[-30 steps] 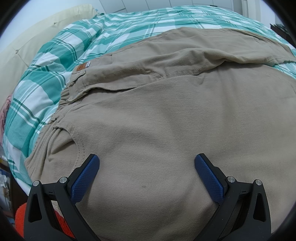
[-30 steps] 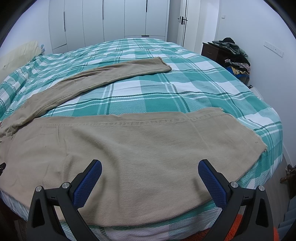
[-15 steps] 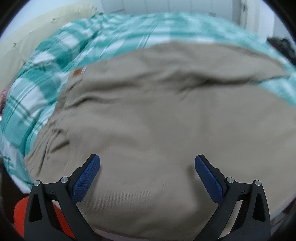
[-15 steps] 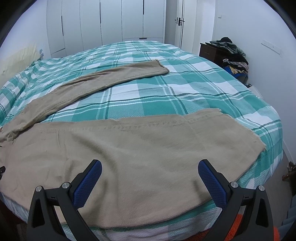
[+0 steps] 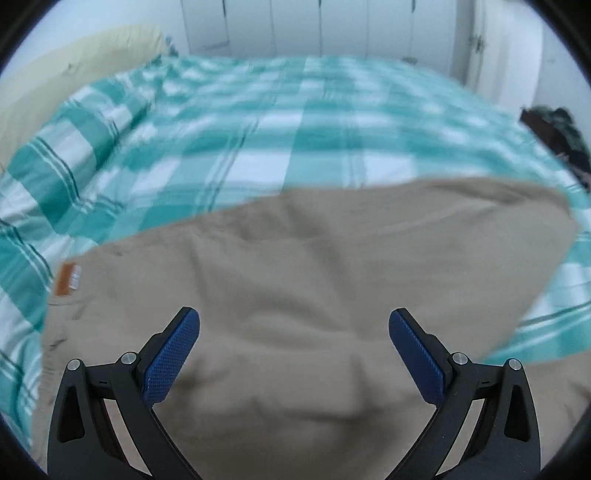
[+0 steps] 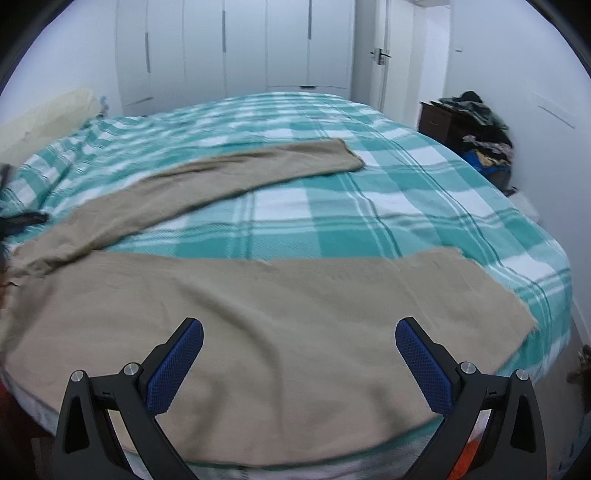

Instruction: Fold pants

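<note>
Left wrist view: the left tool (image 5: 293,332) hangs over the upper part of the khaki pants (image 5: 295,295), its two blue-padded fingers (image 5: 171,358) spread wide with nothing between them. The picture is blurred. The tan cloth fills the lower half of the view and lies rumpled on the bed (image 5: 258,147), which wears a teal and white plaid cover. An orange-brown label patch (image 5: 67,278) sits at the cloth's left edge, by the waistband. A cream pillow (image 5: 74,62) lies at the far left of the bed, and white wardrobe doors (image 5: 314,26) stand behind it.

Right wrist view: the right tool (image 6: 299,343) is likewise spread wide and holds nothing; it hovers over the near leg of the pants (image 6: 277,314), which runs across the front edge of the bed (image 6: 332,221) to a frayed hem at the right. The far leg (image 6: 240,173) stretches diagonally away across the plaid, and the two legs meet at the left. Between them the cover shows bare. A dark nightstand (image 6: 443,122) piled with clothes (image 6: 480,125) stands by the right wall, and a white door with a handle (image 6: 380,55) is beyond.
</note>
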The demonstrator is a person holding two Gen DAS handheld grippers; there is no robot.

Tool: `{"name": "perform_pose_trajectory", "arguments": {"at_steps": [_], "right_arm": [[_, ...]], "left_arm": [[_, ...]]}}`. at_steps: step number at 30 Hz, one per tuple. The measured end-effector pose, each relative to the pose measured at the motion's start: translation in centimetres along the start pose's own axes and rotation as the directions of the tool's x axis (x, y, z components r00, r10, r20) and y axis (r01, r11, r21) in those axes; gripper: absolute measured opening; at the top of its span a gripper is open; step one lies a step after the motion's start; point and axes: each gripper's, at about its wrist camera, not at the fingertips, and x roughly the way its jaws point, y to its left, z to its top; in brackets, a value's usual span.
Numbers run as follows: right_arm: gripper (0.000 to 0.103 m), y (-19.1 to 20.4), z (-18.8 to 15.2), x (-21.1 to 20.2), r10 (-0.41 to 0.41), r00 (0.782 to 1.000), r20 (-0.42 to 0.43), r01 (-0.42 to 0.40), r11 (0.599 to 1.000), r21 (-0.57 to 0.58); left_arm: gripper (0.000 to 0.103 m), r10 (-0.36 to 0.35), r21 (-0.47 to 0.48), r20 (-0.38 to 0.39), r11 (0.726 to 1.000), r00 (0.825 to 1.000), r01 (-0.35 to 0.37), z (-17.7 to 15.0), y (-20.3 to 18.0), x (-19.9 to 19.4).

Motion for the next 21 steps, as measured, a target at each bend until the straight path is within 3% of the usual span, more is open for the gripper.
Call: {"name": "perform_pose_trajectory", "arguments": {"at_steps": [2,4,6,9,12,14,16,17,21], "right_arm": [[0.102,-0.3,1.9,0.2,0.061,0.998,-0.006,-0.060,0.998,0.019],[0.102,-1.0,4.4,1.0,0.110,0.994,-0.001,-0.110,0.993,0.034],[0.102,-2.2,7.5,2.8,0.160,0.987,0.001,-0.159,0.985,0.061],[0.102,-5.2,12.1,7.4,0.254,0.967,0.014,-0.252,0.949,0.188],[0.102,-9.0,15.7,14.3,0.325,0.945,0.024,-0.309,0.872,0.381],[0.099,-11.2,17.2,19.8,0.404,0.915,0.014,-0.350,0.774,0.527],[0.086,-12.5,17.6,23.9,0.446,0.895,0.029,-0.360,0.682,0.636],[0.083,-13.0,17.6,25.8,0.453,0.891,0.037,-0.356,0.644,0.678],[0.062,-14.4,17.4,30.4,0.403,0.913,0.065,-0.313,0.588,0.746]], "left_arm": [[0.102,0.023,0.048,-0.101,0.999,0.995,-0.018,-1.8,-0.4,4.0],[0.102,-0.058,-0.001,-0.052,0.998,0.997,0.058,-3.2,0.9,4.7],[0.102,-0.063,-0.004,-0.047,0.998,0.997,0.063,-3.3,1.2,4.6],[0.102,-0.064,-0.005,-0.030,0.998,0.997,0.064,-3.4,1.4,4.6],[0.102,-0.063,-0.004,-0.012,0.998,0.998,0.063,-3.6,1.5,4.7],[0.102,-0.070,-0.009,-0.004,0.998,0.998,0.070,-3.8,1.8,4.7],[0.102,-0.075,-0.013,0.004,0.997,0.997,0.075,-3.7,1.1,4.9],[0.102,-0.078,-0.015,0.008,0.997,0.997,0.078,-3.9,0.9,4.8],[0.102,-0.078,-0.015,0.022,0.997,0.997,0.078,-4.0,0.8,5.0]]}}
